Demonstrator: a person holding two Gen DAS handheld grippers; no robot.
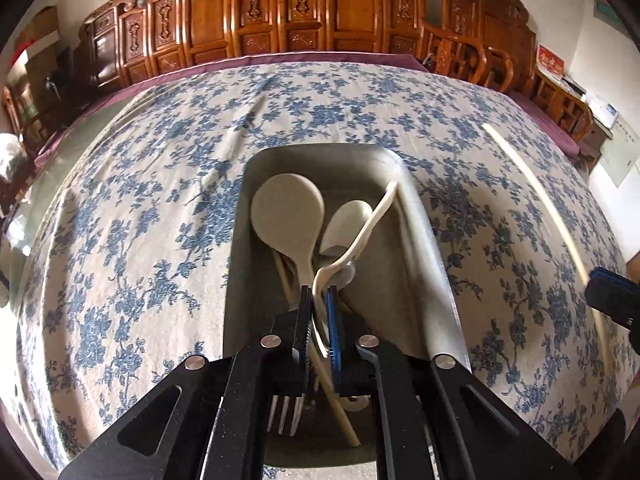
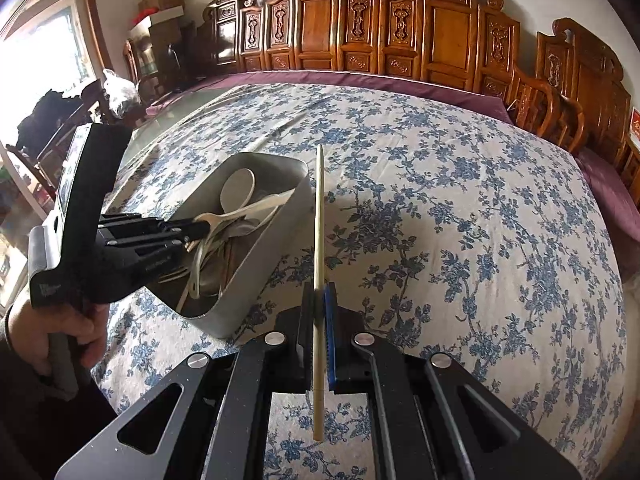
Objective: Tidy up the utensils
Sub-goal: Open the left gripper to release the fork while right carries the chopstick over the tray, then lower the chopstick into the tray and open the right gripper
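Right now the right claw (image 2: 320,312) is pinching a pale chopstick (image 2: 319,240). The stick runs straight out along the claw's fingers, with its thin tip pointing away over the flowery cloth (image 2: 460,220) and its thick end poking out behind the pads.

The grey tray (image 2: 256,256) sits on the counter, just to the left of that stick and close beside it. So the chopstick looks like it has to go left and down to land in the tray. Its long side already lines up roughly with the tray's long side, which should help.

The left claw (image 1: 319,300) is down inside the tray. It looks nearly pressed together around the bent white handle of a ladle (image 1: 360,236). Big spoons (image 1: 287,216), a fork (image 1: 285,414) and another chopstick (image 1: 338,404) lie under it. The left claw is nearer the tray, so the right one may need to wait for room.
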